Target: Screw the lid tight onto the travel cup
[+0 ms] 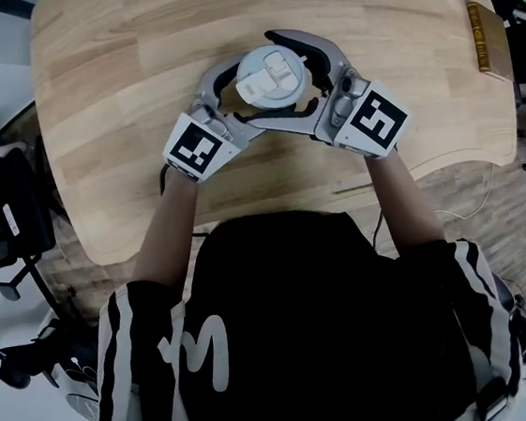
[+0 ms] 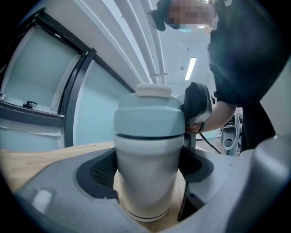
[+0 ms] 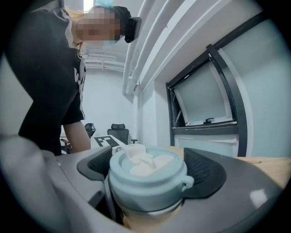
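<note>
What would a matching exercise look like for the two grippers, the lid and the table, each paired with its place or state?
Things:
1. left gripper
2. right gripper
3. lid
4. wooden table

Places or states:
A. under the travel cup
B. pale blue, sitting on top of the cup
C. jaws closed around the lid
D. jaws closed around the cup's white body

Pairs: 1-D; 2-C; 3-B; 4-A
</note>
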`<state>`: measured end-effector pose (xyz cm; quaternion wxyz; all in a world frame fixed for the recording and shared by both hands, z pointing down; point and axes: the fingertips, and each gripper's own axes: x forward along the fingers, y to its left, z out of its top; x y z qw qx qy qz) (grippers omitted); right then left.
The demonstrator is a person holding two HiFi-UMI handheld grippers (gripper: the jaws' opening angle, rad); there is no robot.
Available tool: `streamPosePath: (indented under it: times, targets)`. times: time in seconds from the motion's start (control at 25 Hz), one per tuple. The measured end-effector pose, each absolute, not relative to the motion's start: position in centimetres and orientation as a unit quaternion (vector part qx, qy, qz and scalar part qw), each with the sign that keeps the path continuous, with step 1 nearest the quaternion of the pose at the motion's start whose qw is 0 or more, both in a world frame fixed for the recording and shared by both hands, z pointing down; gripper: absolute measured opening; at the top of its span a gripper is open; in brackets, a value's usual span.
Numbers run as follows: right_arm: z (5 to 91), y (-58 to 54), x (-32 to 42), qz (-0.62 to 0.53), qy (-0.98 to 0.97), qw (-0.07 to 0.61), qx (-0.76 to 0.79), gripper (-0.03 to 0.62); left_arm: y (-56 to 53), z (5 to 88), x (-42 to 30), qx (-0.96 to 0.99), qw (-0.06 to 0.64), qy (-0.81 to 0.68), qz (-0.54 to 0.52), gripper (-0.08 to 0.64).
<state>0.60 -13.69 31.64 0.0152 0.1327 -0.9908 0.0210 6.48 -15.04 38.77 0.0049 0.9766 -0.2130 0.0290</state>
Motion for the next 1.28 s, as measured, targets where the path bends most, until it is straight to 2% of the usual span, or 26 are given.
streamPosePath:
  times: [0.28,1.08,1.28]
  targets:
    - [31.1,-14.1,0.7,0.02,-0.981,-0.008,0.193,0.476,-14.9,38.8,6.4,0.976,0.008,-0.216,0.037,0.414]
    - [32.1,-14.7,1.8,-0.022,-0.943,0.007,0.332,0.476,-15.0,38.9,6.1,0.971,0.012,-0.236,0.033,0.414]
    - [31.5,-14.9,1.9,-0.018,-0.931,-0.008,0.365,0.476,-15.0,38.9,6.2,0.97,0.011,-0.243,0.031,0.414]
